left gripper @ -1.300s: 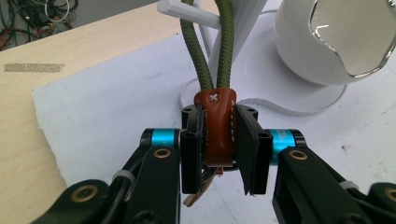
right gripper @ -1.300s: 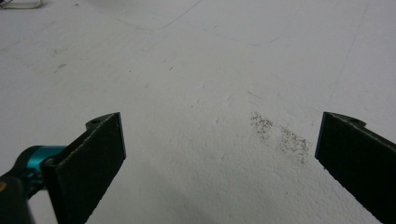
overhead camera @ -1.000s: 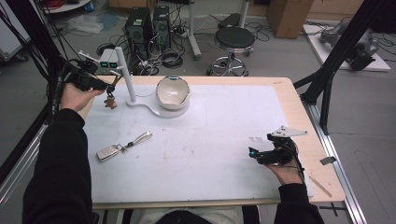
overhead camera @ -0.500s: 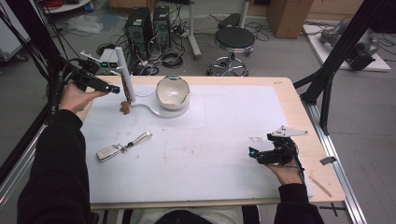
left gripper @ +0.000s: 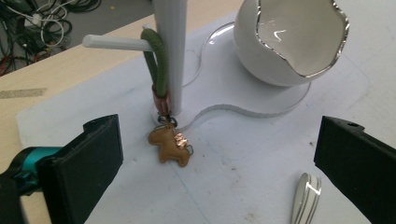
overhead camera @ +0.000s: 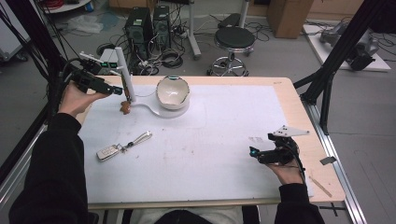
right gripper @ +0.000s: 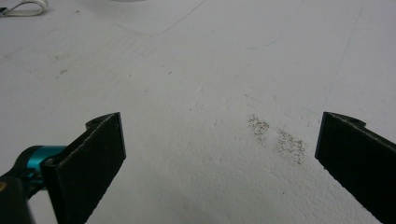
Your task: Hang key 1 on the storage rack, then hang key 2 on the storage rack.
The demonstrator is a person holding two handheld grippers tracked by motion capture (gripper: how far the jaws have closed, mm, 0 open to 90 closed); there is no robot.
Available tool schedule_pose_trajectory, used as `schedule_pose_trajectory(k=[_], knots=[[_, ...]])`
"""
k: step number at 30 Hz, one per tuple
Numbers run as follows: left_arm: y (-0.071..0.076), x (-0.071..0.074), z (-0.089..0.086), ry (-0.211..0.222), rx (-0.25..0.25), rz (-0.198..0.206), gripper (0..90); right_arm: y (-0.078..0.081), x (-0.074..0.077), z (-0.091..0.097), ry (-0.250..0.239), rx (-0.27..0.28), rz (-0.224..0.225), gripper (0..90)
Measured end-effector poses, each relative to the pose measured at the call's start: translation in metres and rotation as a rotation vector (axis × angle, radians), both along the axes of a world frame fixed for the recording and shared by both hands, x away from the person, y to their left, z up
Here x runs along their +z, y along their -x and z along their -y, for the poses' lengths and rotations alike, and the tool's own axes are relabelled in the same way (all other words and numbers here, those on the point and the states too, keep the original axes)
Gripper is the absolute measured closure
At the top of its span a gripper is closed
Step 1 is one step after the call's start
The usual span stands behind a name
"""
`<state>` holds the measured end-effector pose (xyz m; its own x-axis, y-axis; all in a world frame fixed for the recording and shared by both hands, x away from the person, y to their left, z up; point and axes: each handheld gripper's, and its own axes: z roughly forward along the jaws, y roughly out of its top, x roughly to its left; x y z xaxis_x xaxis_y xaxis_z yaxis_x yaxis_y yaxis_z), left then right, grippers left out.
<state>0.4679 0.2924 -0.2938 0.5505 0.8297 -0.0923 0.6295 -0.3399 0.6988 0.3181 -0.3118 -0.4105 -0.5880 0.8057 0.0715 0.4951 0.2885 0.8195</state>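
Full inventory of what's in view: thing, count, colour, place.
keychain: 1, tan animal charm on green cord, hanging on stand's peg
stand: 1, white post on clear base, far left of mat
bowl: 1, white, on stand's base
car key: 1, silver with strap, left on mat
mat: 1, white, covering table
stool: 1, black, beyond table
left gripper: 1, black, open, beside keychain
right gripper: 1, black, open, over mat

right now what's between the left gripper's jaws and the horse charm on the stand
Bare white mat: in the left gripper view, the open left gripper stands apart from the charm.
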Motion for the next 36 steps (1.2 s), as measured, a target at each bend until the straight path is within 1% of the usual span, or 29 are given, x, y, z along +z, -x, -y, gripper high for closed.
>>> schedule_pose_trajectory(k=[3,6,9,11,15,20,21,23,24,28,29,32,36], knots=[[0.004,-0.004,-0.001,-0.006,0.01,-0.007,1.7,0.001,0.001,0.001,-0.002,-0.002,0.002,0.7],[0.009,-0.007,-0.003,-0.004,0.01,-0.001,1.7,0.001,0.001,0.001,-0.007,-0.001,0.002,0.7],[0.014,-0.007,-0.001,-0.004,0.0,0.007,1.7,0.0,0.0,0.001,-0.004,0.0,0.002,0.7],[0.017,-0.008,0.001,-0.013,-0.006,0.012,1.7,0.0,0.0,0.0,-0.007,0.0,-0.001,0.7],[0.024,-0.009,0.008,-0.019,-0.027,0.023,1.7,-0.001,0.0,0.0,-0.003,0.005,0.002,0.7],[0.036,-0.013,0.023,-0.039,-0.085,0.015,1.7,-0.001,0.0,-0.001,-0.002,0.004,-0.001,0.7],[0.037,-0.014,0.025,-0.046,-0.091,0.014,1.7,-0.002,0.0,-0.001,-0.001,0.005,-0.001,0.7],[0.042,-0.018,0.035,-0.075,-0.122,0.013,1.7,-0.001,0.0,-0.001,-0.006,0.005,-0.002,0.7],[0.043,-0.02,0.038,-0.08,-0.137,0.009,1.7,-0.002,0.0,-0.002,-0.008,0.006,0.0,0.7],[0.045,-0.026,0.05,-0.083,-0.176,-0.009,1.7,-0.003,0.0,-0.004,-0.002,0.013,-0.002,0.7],[0.046,-0.027,0.052,-0.09,-0.184,-0.01,1.7,-0.003,0.0,-0.004,0.003,0.016,-0.002,0.7],[0.047,-0.028,0.058,-0.094,-0.201,-0.01,1.7,-0.003,-0.001,-0.004,0.005,0.015,-0.007,0.7],[0.047,-0.031,0.062,-0.108,-0.215,-0.025,1.7,-0.003,0.0,-0.004,0.001,0.013,-0.004,0.7]])
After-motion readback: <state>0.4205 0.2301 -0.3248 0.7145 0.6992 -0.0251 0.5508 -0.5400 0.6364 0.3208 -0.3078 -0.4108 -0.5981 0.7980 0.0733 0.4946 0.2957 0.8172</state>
